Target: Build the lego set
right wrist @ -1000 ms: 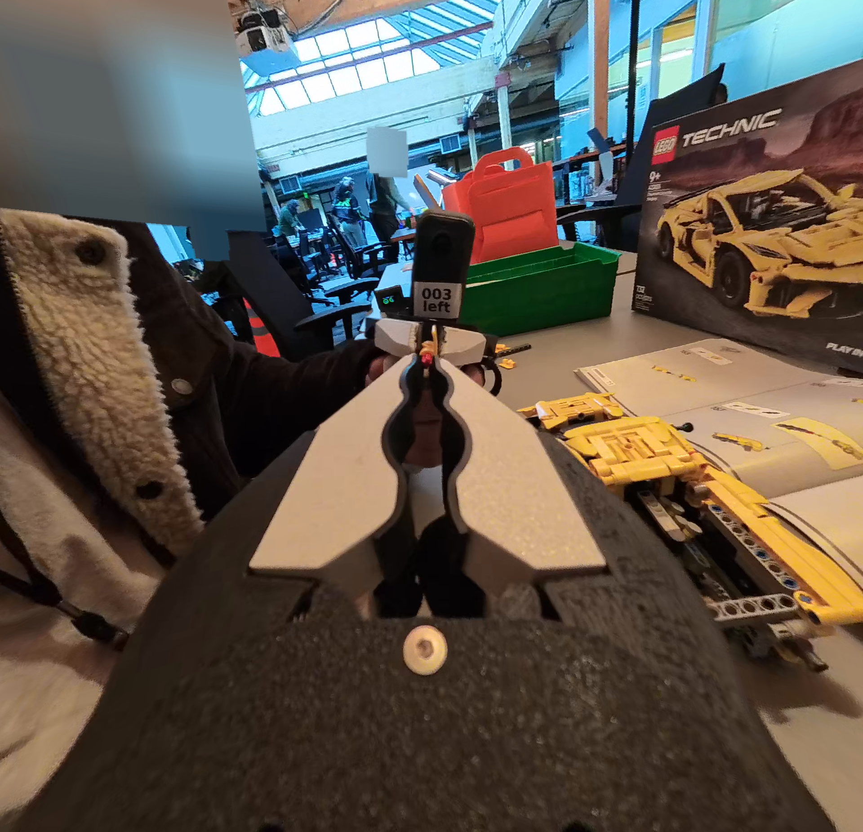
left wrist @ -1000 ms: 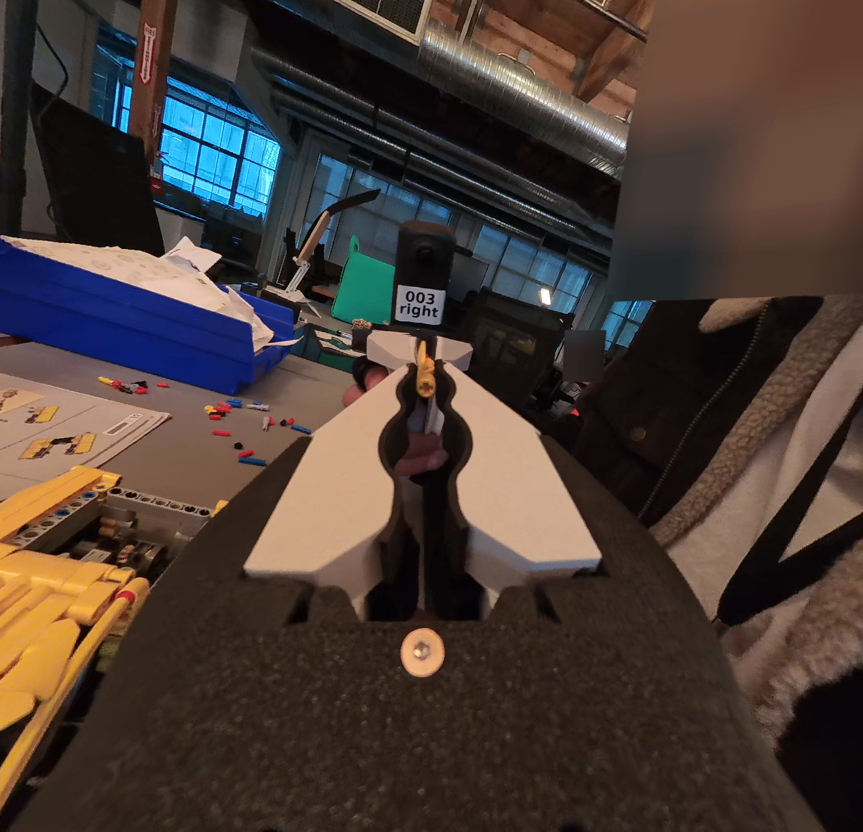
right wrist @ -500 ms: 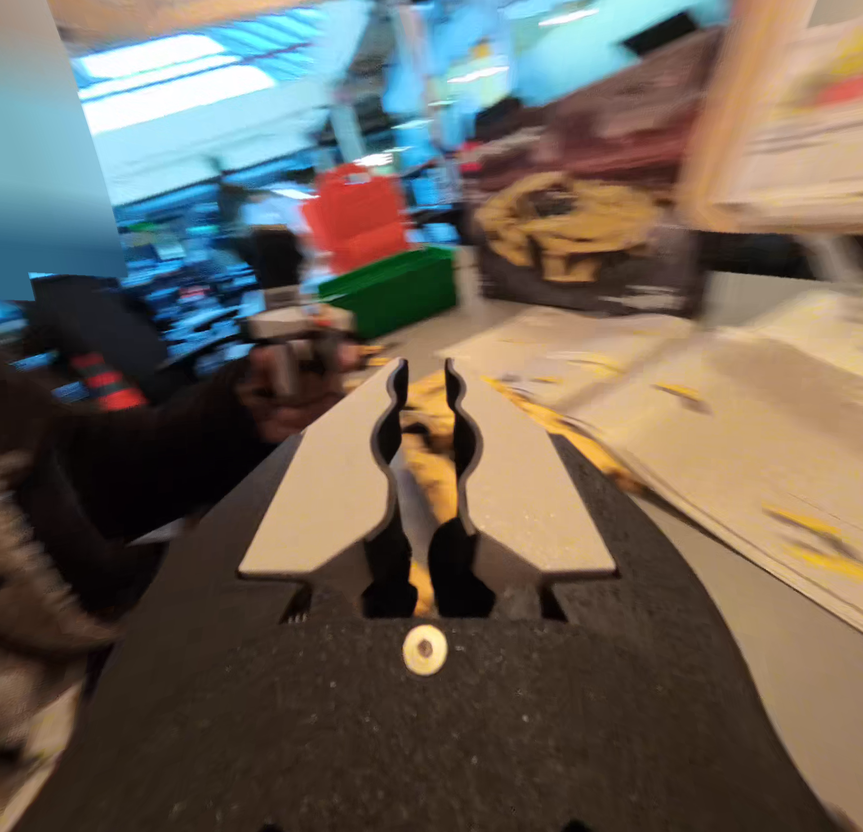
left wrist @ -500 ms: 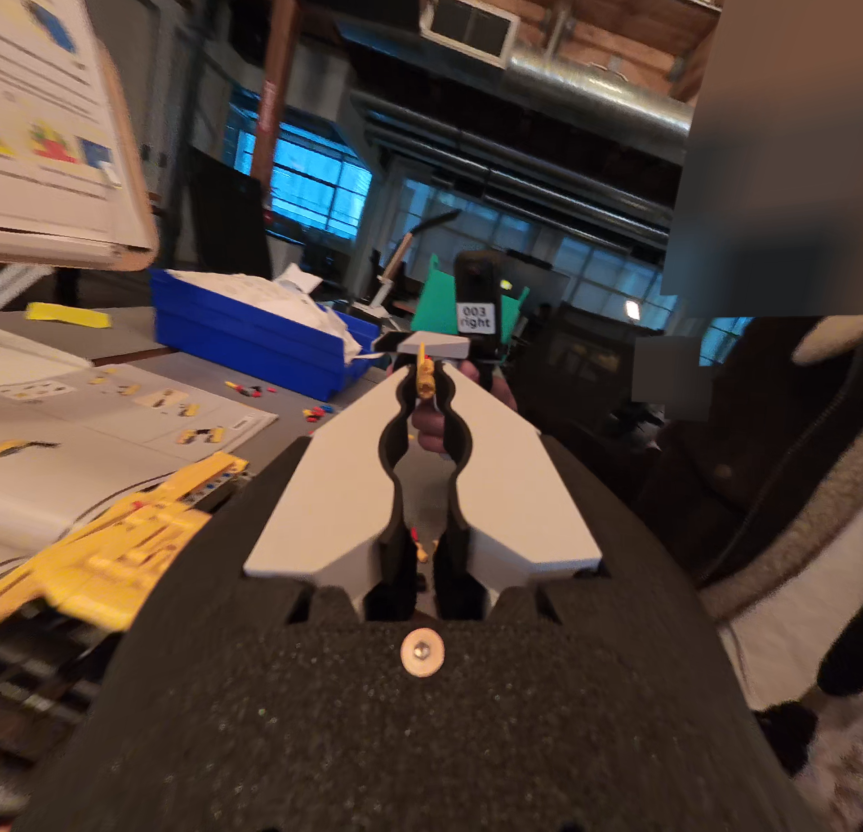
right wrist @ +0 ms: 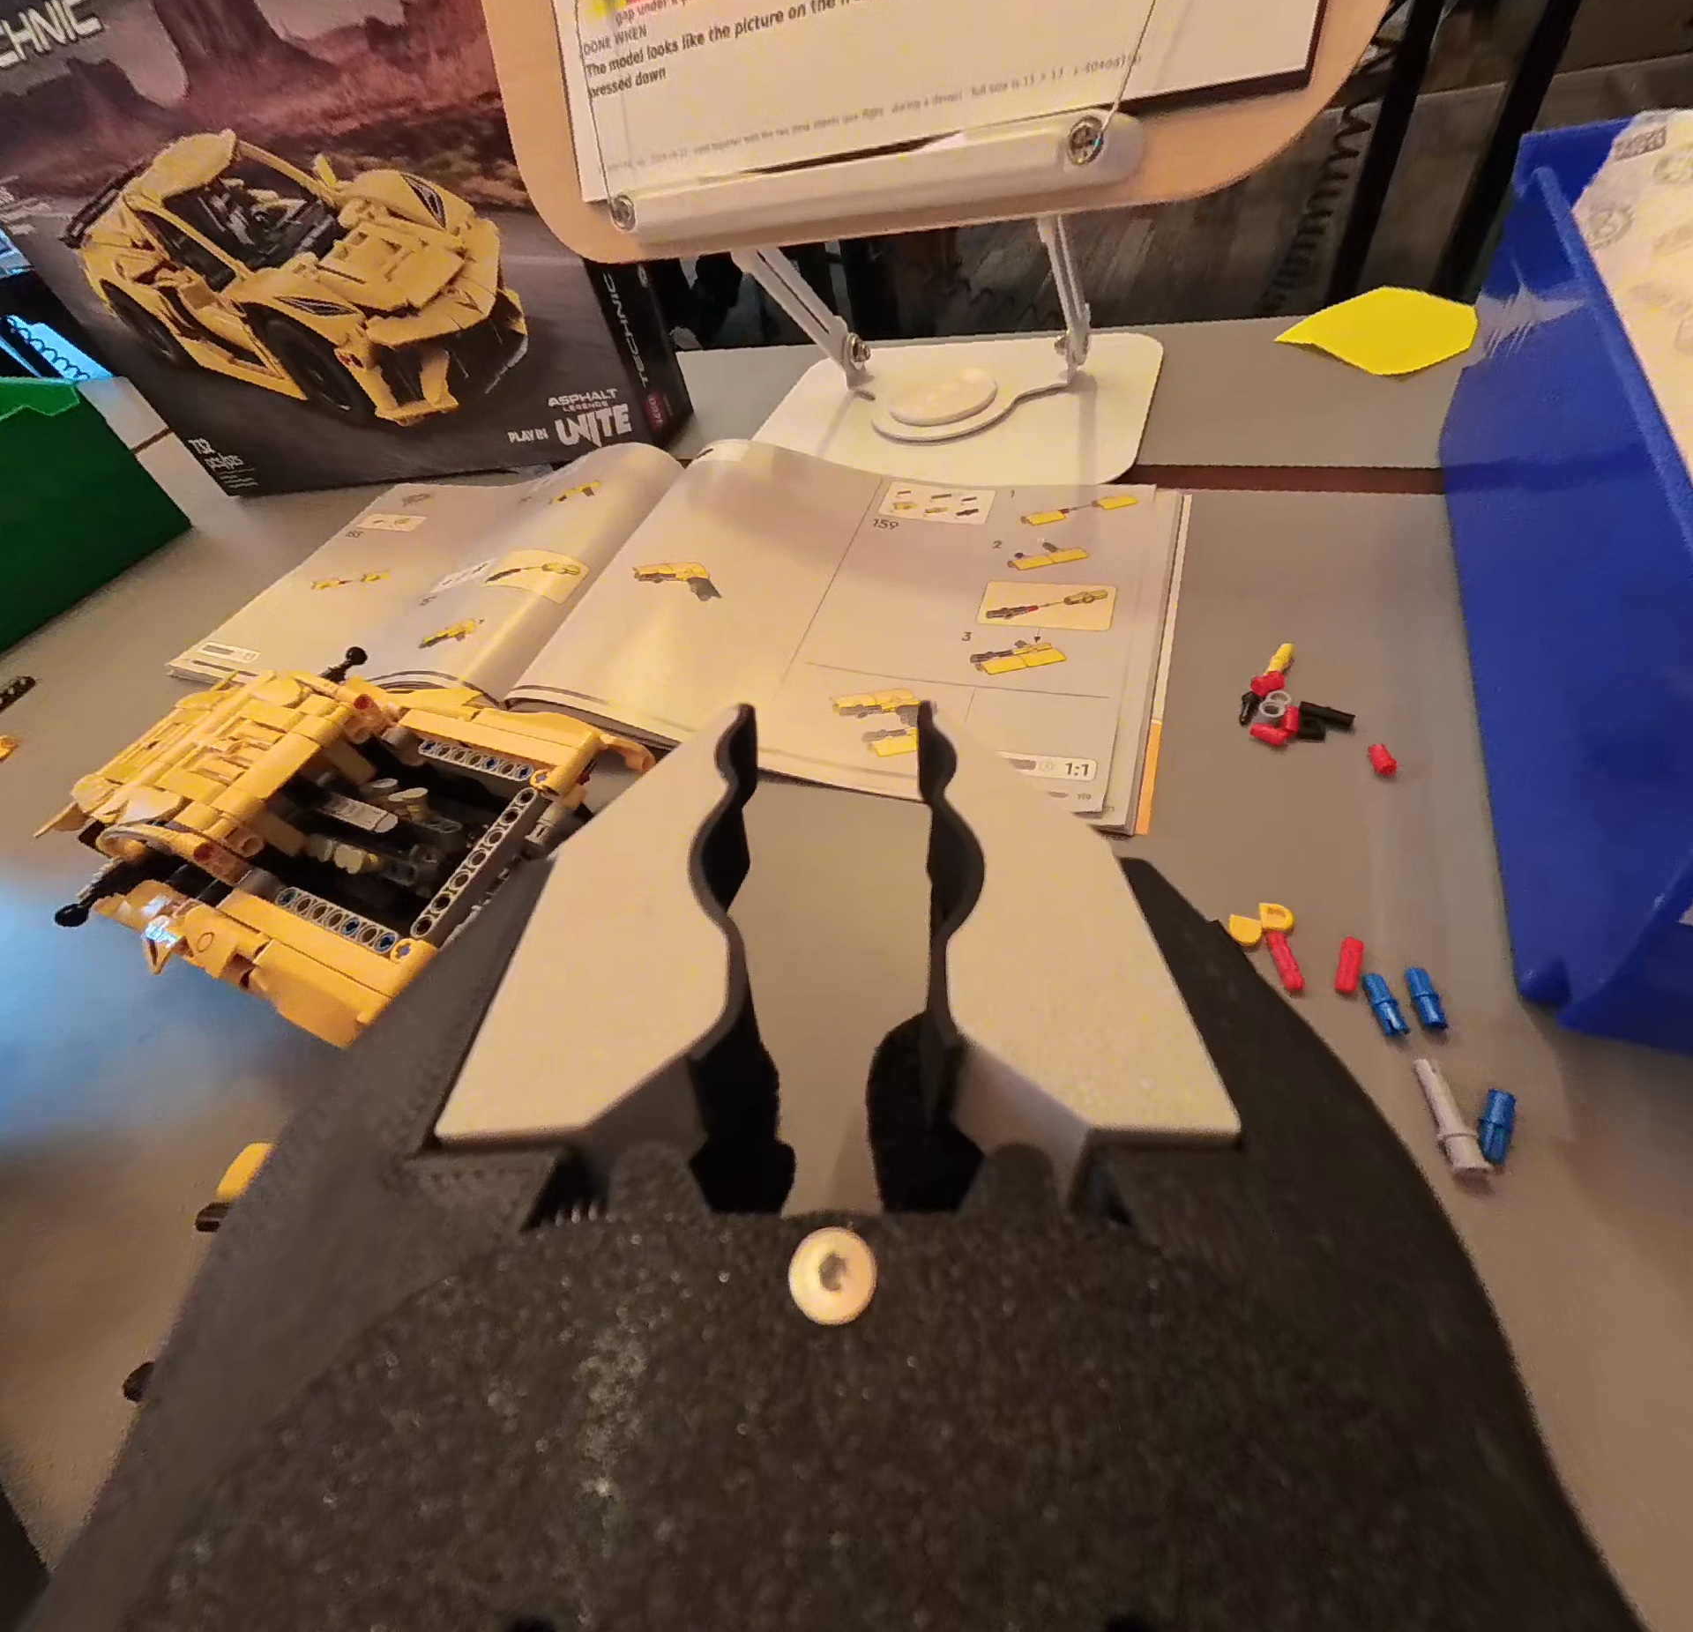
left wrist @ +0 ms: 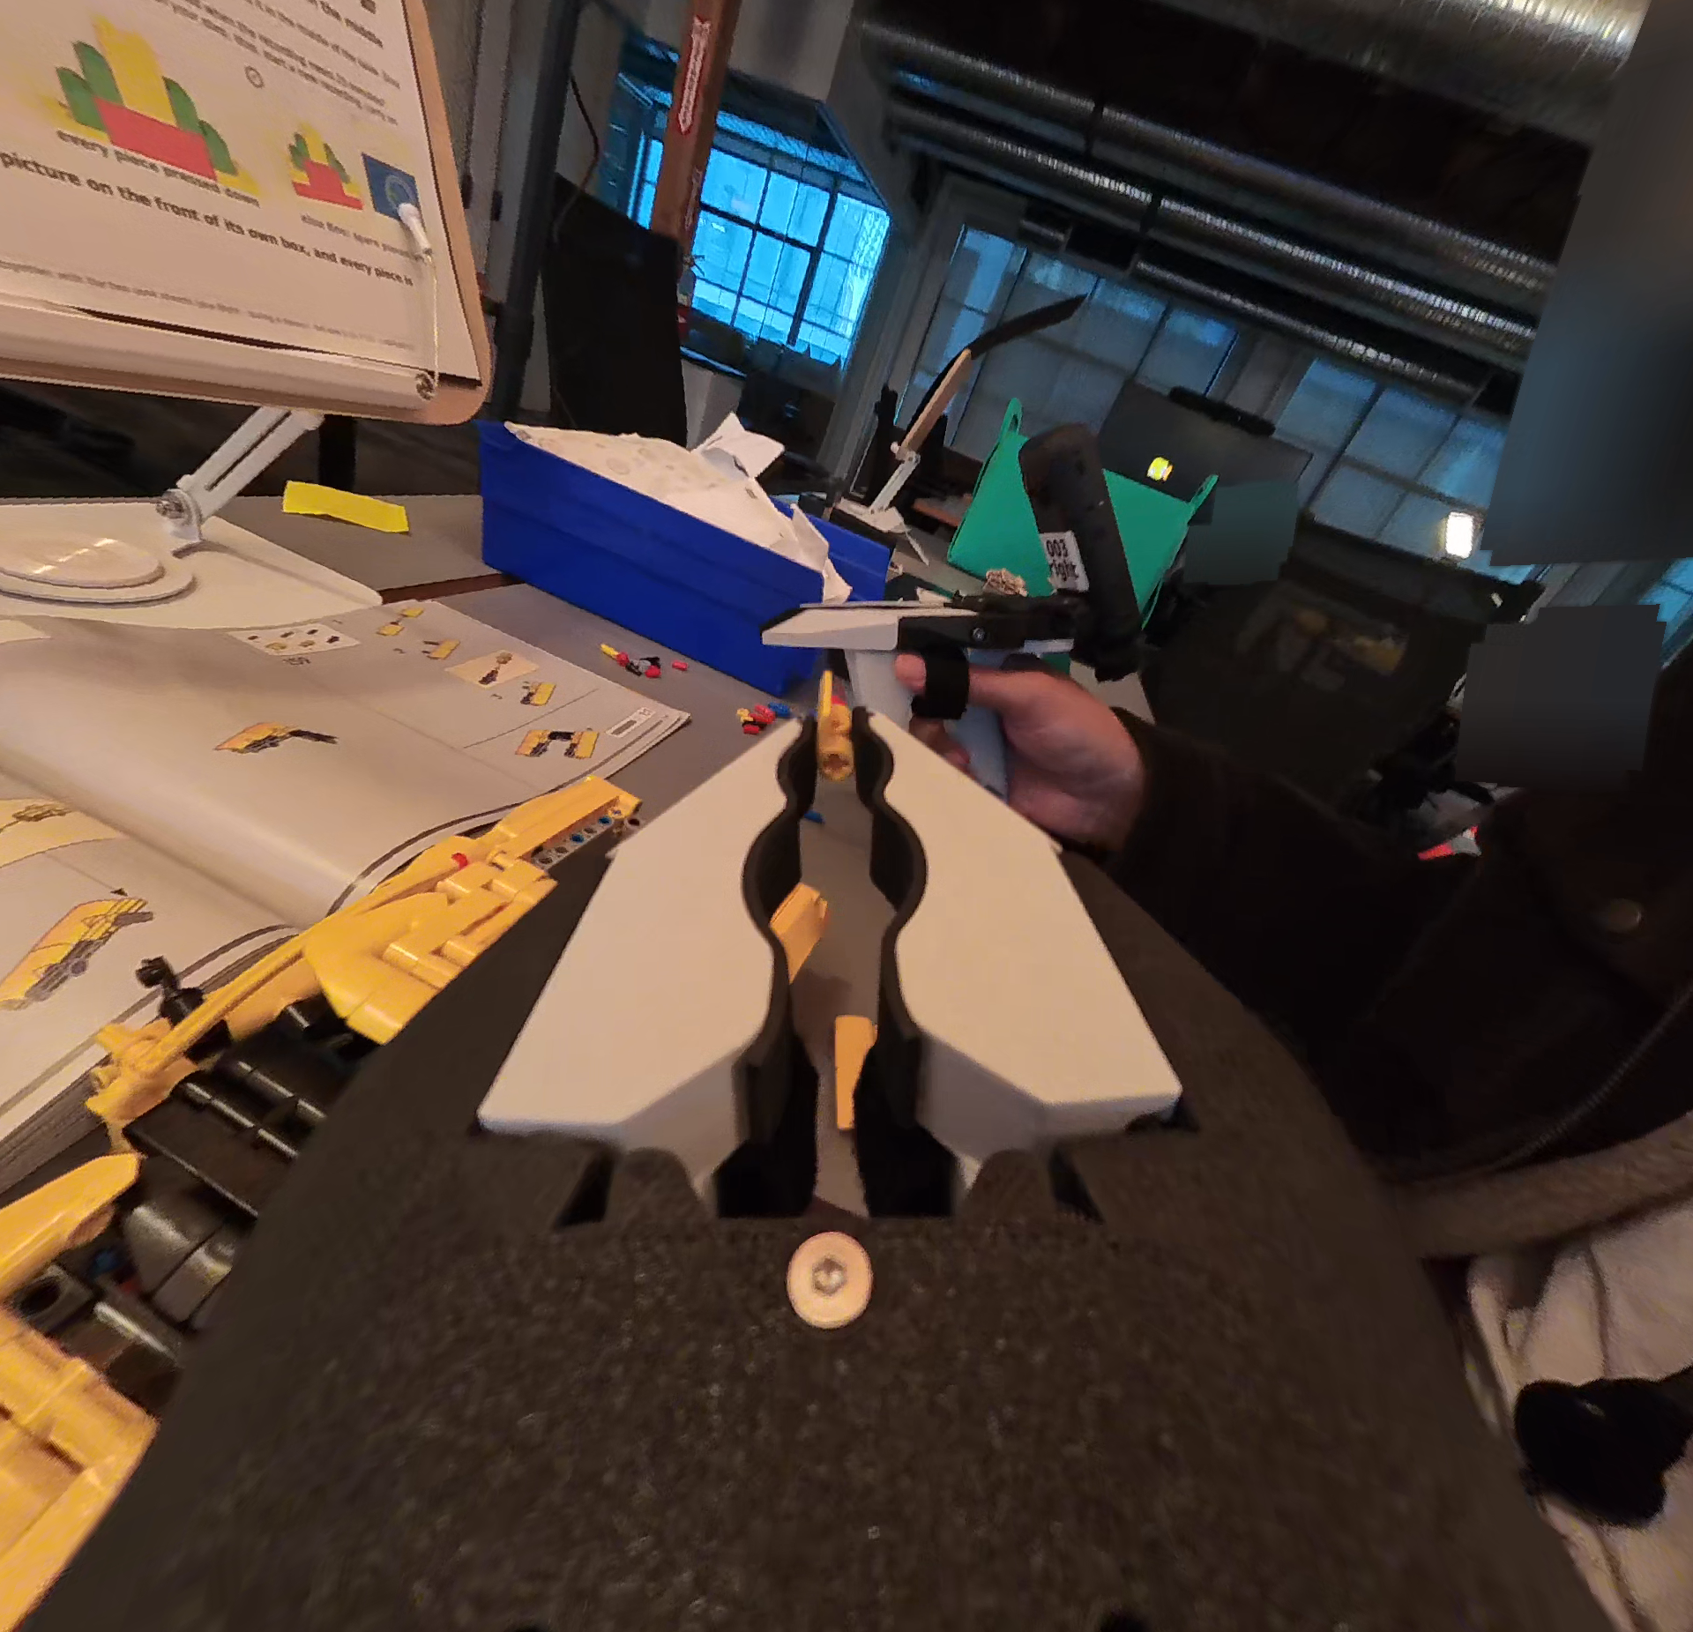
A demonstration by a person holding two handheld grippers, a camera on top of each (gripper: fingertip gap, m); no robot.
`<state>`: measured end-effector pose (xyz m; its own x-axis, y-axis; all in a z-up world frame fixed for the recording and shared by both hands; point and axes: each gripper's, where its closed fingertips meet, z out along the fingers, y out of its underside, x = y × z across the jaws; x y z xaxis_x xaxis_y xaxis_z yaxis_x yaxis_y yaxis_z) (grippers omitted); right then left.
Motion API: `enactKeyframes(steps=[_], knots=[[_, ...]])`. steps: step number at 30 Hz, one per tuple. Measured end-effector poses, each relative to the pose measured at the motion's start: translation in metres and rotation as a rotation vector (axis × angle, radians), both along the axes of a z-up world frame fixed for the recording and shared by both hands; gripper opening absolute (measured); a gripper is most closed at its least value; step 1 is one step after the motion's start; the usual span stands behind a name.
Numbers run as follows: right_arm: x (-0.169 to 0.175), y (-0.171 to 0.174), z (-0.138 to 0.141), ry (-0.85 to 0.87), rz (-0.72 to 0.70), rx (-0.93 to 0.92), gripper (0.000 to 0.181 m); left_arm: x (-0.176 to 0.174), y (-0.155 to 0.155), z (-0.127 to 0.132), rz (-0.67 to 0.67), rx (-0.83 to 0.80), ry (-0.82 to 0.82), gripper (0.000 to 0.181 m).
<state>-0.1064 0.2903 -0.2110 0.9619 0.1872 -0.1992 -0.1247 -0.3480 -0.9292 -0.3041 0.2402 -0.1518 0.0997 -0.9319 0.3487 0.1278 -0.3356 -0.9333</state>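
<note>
On the grey surface (right wrist: 1283, 525) the half-built yellow car (right wrist: 302, 828) lies beside the open manual (right wrist: 733, 599). Left tool (left wrist: 832, 745) is clenched on a small yellow pin (left wrist: 834, 734). Right tool (right wrist: 835, 727) hangs released over the manual. The printed set box (right wrist: 302, 214) stands behind; loose pins (right wrist: 1356, 974) are scattered right.

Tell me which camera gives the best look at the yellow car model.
The right wrist view: the car lies whole on the table, left of the open right gripper. The left wrist view shows only part, cut off by the left gripper.
</note>
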Motion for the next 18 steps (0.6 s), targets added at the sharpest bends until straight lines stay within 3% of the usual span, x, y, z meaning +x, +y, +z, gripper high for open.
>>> enactKeyframes(steps=[4,7,10,14,16,18], knots=[[-0.010,-0.002,0.006,-0.007,0.068,0.030,0.034,0.006,-0.006,-0.008,-0.020,0.042,0.056,0.007],[-0.051,-0.027,0.007,-0.080,0.402,0.025,0.030,0.008,-0.015,-0.007,-0.079,0.034,0.050,0.007],[-0.076,-0.082,-0.034,-0.282,0.791,-0.146,0.047,0.011,-0.030,-0.010,-0.200,-0.045,0.042,0.006],[-0.090,-0.128,-0.056,-0.297,0.993,-0.195,0.039,0.014,-0.038,-0.017,-0.263,-0.085,0.071,0.007],[-0.084,-0.139,-0.071,-0.397,1.017,-0.241,0.035,0.015,-0.041,-0.018,-0.269,-0.071,0.079,0.007],[-0.087,-0.151,-0.067,-0.375,1.047,-0.242,0.027,0.016,-0.043,-0.020,-0.275,-0.063,0.092,0.006]])
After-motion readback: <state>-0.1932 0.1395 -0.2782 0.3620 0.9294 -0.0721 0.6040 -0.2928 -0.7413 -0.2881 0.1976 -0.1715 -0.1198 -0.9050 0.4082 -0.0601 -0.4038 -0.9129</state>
